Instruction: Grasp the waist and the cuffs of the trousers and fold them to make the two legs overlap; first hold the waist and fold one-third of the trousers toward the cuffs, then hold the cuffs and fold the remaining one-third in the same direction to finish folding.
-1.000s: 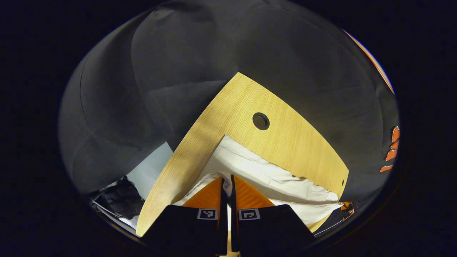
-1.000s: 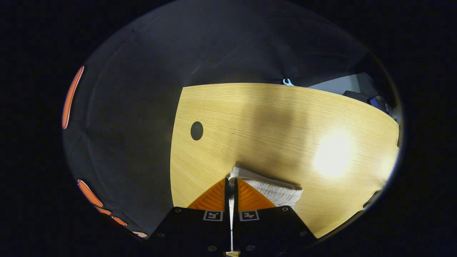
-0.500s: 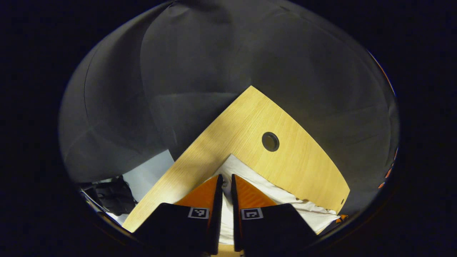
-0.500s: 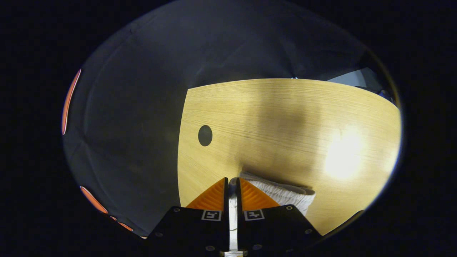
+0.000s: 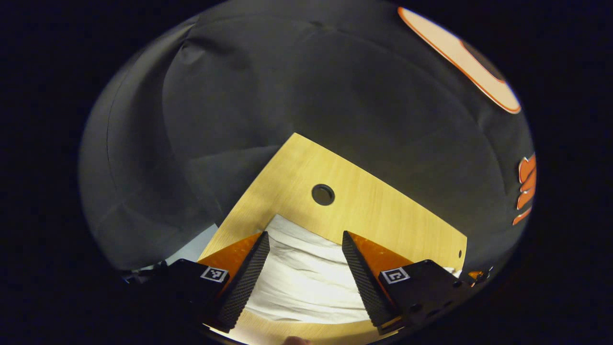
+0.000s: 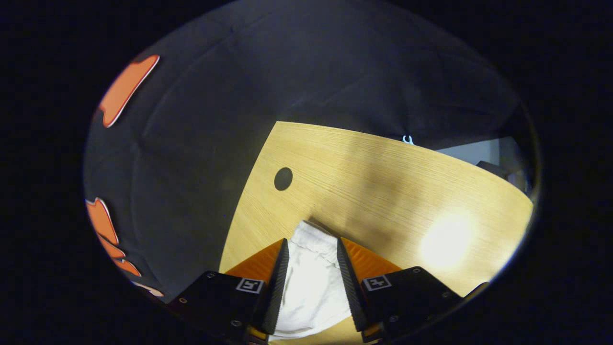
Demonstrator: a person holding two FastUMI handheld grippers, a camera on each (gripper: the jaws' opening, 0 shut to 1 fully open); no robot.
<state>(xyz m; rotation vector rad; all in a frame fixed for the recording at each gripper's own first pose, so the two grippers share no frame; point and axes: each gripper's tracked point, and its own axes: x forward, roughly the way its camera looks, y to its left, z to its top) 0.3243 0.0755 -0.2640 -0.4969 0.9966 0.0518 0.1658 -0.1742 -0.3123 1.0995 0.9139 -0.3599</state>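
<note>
In the left gripper view, the left gripper point(image 5: 305, 239) has its fingers spread wide apart, holding nothing; the white trousers point(image 5: 306, 278) lie on the table point(image 5: 383, 215) in the gap between them, and whether the fingertips touch the cloth or the wood cannot be told. In the right gripper view, the right gripper point(image 6: 311, 245) is parted too, though less widely, with a narrower band of the trousers point(image 6: 311, 282) lying between its fingers; the fingers run close along both sides of the cloth without clamping it. The trousers are white and creased, lying flat on the light wooden table with a straight edge toward the far side, near a round hole point(image 5: 323, 194) in the tabletop. In the right gripper view the cloth ends in a bunched, ribbed edge just past the fingertips, with the hole point(image 6: 283, 178) off to the left of it. Both grippers sit low over the table and point along it toward the black wall point(image 5: 268, 96) beyond its far edge.
</note>
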